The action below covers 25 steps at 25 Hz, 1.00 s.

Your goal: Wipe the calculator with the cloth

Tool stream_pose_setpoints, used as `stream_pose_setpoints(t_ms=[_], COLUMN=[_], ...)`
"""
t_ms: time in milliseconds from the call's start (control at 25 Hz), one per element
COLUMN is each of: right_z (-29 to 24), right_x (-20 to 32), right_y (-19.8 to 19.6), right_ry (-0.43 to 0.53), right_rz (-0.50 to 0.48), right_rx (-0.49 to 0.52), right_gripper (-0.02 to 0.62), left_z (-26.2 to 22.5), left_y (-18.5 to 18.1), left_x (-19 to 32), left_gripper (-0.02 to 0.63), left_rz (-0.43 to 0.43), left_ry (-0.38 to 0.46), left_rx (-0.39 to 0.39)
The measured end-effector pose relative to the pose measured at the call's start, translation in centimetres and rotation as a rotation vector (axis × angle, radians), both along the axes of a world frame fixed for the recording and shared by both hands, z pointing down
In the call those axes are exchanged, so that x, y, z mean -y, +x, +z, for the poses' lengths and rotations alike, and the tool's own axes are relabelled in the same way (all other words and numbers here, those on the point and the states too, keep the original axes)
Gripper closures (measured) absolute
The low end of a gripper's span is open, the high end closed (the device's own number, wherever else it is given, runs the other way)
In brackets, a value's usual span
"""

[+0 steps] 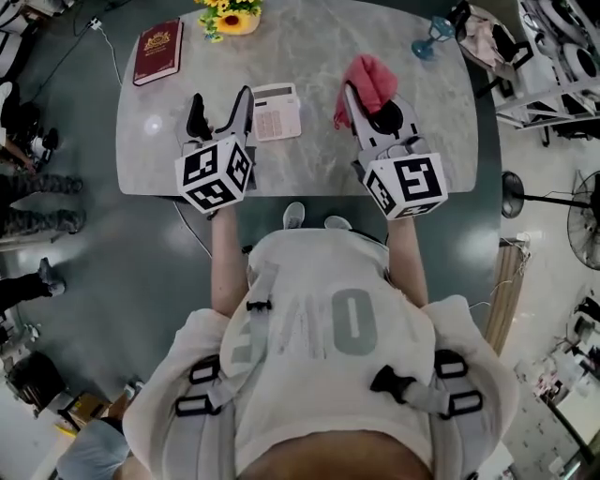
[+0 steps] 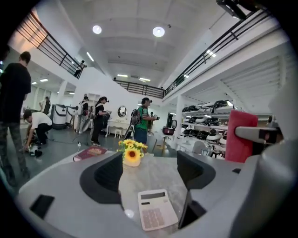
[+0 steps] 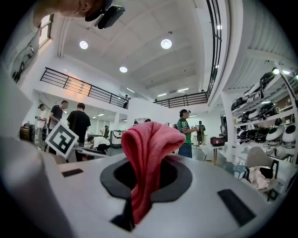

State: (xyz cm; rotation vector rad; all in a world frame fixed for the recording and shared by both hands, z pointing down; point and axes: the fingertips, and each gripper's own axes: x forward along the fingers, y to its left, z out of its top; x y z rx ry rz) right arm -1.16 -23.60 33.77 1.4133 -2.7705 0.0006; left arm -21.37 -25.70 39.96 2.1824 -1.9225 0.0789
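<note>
A white calculator [image 1: 277,111] lies face up on the grey marble table [image 1: 309,159]. My left gripper [image 1: 222,109] stands open just left of it, and its right finger is close beside the calculator's left edge. In the left gripper view the calculator [image 2: 157,209] shows low between the wide jaws, nearer the right one, with no pad touching it. My right gripper [image 1: 375,101] hovers to the calculator's right, shut on a red cloth [image 1: 368,81]. In the right gripper view the cloth [image 3: 148,153] stands up in a bunched fold, pinched between the jaws of the right gripper [image 3: 146,175].
A dark red book [image 1: 157,50] lies at the table's far left. A vase of sunflowers [image 1: 231,16] stands at the far middle edge and a blue stemmed glass [image 1: 433,36] at the far right. People stand on the floor beyond the table; a fan [image 1: 586,220] is at the right.
</note>
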Motion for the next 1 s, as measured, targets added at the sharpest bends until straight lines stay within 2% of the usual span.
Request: stream_pose_setpoints(t_ms=[200, 480, 640, 920, 1000], right_z=[0.9, 1.9, 3.2, 3.8, 3.9], right_x=[-0.1, -0.5, -0.6, -0.7, -0.6], right_y=[-0.2, -1.2, -1.6, -1.6, -1.2], right_ry=[-0.026, -0.061, -0.077, -0.095, -0.102], right_rz=[0.005, -0.009, -0.022, -0.029, -0.027], right_rx=[-0.021, -0.038, -0.054, -0.063, -0.061], right_gripper=[0.538, 0.538, 0.538, 0.538, 0.538], left_z=[7.8, 16.3, 21.3, 26.2, 26.6], left_y=[-1.0, -2.7, -3.1, -3.5, -3.3], left_x=[0.4, -0.1, -0.6, -1.2, -1.3], left_gripper=[0.258, 0.258, 0.258, 0.258, 0.258], left_rz=[-0.048, -0.07, -0.051, -0.008, 0.0], left_ry=[-0.178, -0.405, -0.524, -0.673, -0.695], left_rx=[-0.137, -0.04, 0.006, 0.083, 0.08])
